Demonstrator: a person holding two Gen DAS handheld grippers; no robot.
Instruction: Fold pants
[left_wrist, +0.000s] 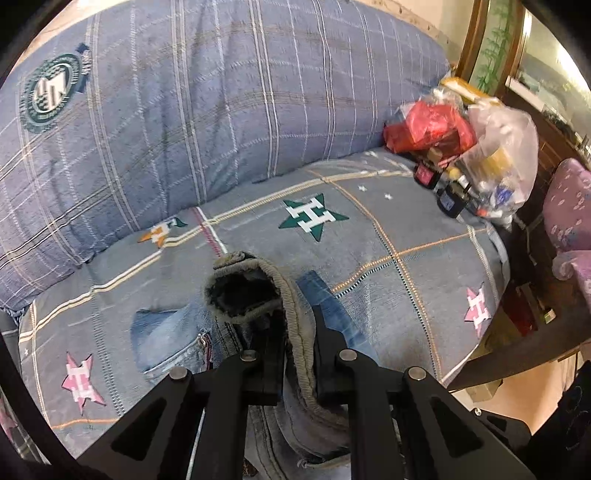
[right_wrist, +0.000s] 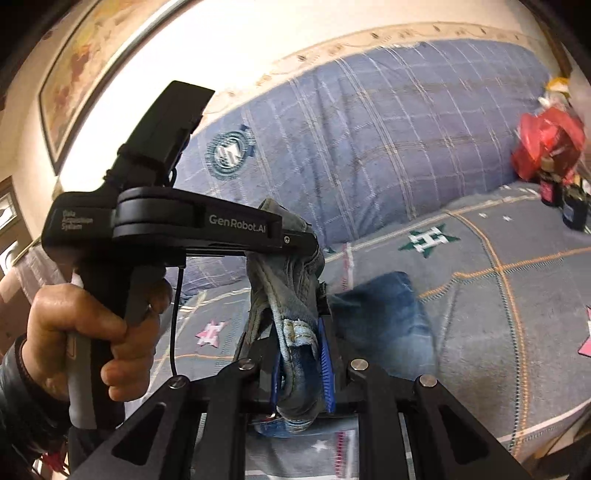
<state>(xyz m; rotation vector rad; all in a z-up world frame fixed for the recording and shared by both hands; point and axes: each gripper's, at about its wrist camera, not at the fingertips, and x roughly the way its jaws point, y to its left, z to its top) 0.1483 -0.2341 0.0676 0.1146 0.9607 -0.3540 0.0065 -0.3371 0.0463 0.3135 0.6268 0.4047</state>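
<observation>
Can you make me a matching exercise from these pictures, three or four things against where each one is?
Things:
1. jeans
2. red bag
3. green star
4. round crest

Places:
A. printed on the back cushion
B. clamped in both tongs
C. in the sofa's far corner
D. printed on the seat cover

Pairs: 1-B, 2-C, 3-D, 4-A

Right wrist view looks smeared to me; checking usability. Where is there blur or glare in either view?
Right wrist view: blurred red plastic bag, glaring pale wall; left wrist view: sharper, faded blue denim pants crisp, fisheye bends blue plaid sofa cushion.
</observation>
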